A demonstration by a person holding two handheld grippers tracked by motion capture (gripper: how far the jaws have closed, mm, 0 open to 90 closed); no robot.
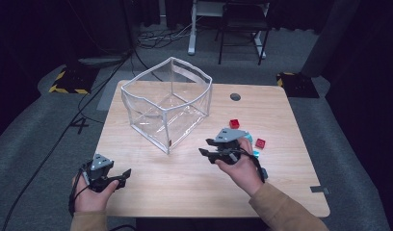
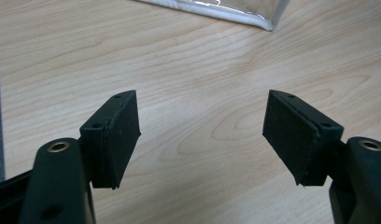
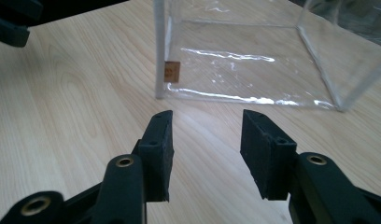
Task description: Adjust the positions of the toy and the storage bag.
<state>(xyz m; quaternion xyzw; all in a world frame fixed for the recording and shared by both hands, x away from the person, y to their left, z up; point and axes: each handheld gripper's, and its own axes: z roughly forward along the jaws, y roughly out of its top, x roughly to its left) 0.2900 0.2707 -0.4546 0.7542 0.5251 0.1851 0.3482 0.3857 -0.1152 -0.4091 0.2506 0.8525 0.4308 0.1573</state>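
Clear plastic bag [image 1: 166, 108], standing open and box-shaped at the far left of the worktop [image 1: 185, 183], is what I take my right claw [image 1: 207, 147] to be facing. That claw is partly open with nothing between its black, ribbed pads [image 3: 160, 154]; it sits just right of the bag's near corner, not touching it. My left claw [image 1: 123, 176], near the worktop's near left edge and well apart from the bag, stands wide open and empty. Behind my right hand [image 1: 240, 166] lie small red blocks [image 1: 234, 123] and a blue piece [image 1: 248, 138], partly hidden.

Risks as I judge them: the bag's thin, glossy film with white piping looks light and floppy, so a nudge from a pad could fold a wall or slide it across the smooth wood-grain surface. Glare on the film may also mislead me about where its edge lies.
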